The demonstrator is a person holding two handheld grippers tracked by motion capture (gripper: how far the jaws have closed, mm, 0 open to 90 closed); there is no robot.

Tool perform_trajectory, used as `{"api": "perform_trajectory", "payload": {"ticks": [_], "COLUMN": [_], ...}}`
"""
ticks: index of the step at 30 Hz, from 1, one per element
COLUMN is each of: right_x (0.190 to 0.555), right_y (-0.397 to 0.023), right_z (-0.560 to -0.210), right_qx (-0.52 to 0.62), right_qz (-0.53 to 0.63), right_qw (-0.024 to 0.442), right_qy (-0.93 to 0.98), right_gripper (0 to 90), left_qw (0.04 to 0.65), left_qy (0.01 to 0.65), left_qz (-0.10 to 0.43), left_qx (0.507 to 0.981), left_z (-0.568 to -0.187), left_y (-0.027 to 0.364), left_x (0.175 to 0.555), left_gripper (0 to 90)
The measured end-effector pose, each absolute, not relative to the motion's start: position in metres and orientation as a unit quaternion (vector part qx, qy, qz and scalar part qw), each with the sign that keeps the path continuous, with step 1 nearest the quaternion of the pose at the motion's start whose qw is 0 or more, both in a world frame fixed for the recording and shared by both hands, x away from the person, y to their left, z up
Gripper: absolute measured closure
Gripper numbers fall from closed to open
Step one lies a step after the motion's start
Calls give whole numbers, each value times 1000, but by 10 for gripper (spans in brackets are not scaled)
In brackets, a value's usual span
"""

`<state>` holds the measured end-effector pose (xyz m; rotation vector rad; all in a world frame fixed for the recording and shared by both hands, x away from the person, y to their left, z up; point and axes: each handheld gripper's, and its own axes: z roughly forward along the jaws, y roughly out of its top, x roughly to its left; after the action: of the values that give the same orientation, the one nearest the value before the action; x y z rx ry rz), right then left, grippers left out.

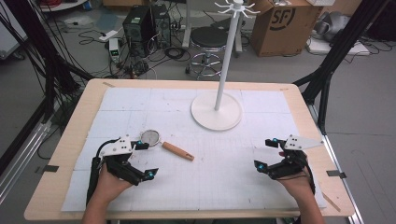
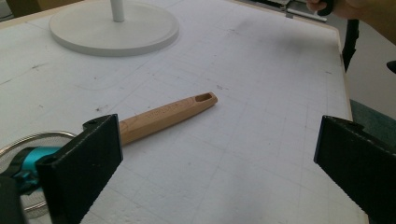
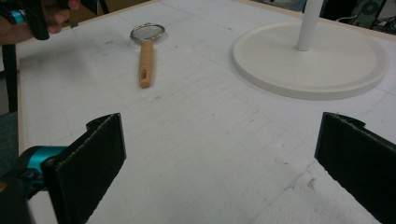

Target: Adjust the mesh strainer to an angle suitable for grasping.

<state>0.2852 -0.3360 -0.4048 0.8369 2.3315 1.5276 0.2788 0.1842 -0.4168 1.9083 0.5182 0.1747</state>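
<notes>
A small metal mesh strainer [image 1: 151, 137] with a wooden handle [image 1: 178, 151] lies on the white mat, left of centre. Its handle [image 2: 161, 115] points away from my left gripper [image 1: 146, 159], which rests just beside the strainer with its jaws wide open and empty. In the right gripper view the strainer [image 3: 146, 32] lies far off at the upper left. My right gripper [image 1: 266, 154] sits near the mat's right edge, jaws wide open with nothing between them. A white stand with a round base [image 1: 216, 110] and a tall pole [image 1: 226, 56] rises at the back centre.
The white mat [image 1: 196, 186] covers a wooden table [image 1: 74, 126]. Behind the table stand a stool [image 1: 208, 39], a computer case [image 1: 139, 23] and a cardboard box [image 1: 287, 25]. Black frame legs [image 1: 331, 60] flank the table.
</notes>
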Motion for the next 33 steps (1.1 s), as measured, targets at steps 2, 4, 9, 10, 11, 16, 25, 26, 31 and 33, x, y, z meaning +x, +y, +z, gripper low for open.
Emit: {"api": "perform_trajectory", "payload": {"ticks": [2, 4, 9, 10, 11, 16, 25, 26, 31, 33], "right_x": [286, 285, 281, 281, 280, 280, 281, 281, 281, 281], "right_y": [-336, -336, -337, -337, -336, -335, -337, -337, -336, -336], "right_z": [-406, -406, -404, -404, -404, -404, -406, -405, -406, -406], "right_qx": [290, 292, 294, 293, 295, 293, 294, 294, 292, 292], "right_qz": [519, 517, 520, 523, 522, 520, 520, 520, 519, 519], "right_qw": [114, 112, 115, 119, 114, 116, 115, 113, 114, 114], "right_qy": [796, 797, 793, 791, 792, 794, 793, 794, 795, 795], "right_gripper": [7, 7, 7, 7, 7, 7, 7, 7, 7, 7], "left_qw": [551, 548, 540, 540, 539, 523, 498, 494, 472, 468], "left_qy": [223, 224, 224, 224, 223, 227, 220, 220, 222, 223], "left_qz": [72, 73, 76, 75, 76, 87, 97, 98, 105, 107], "left_qx": [801, 803, 807, 808, 809, 817, 833, 836, 846, 848], "left_z": [-417, -418, -419, -419, -419, -418, -406, -404, -395, -393], "left_y": [184, 184, 183, 182, 182, 176, 165, 165, 162, 161], "left_x": [279, 280, 280, 280, 280, 282, 291, 292, 299, 301], "left_gripper": [17, 17, 17, 17, 17, 17, 24, 24, 24, 24]}}
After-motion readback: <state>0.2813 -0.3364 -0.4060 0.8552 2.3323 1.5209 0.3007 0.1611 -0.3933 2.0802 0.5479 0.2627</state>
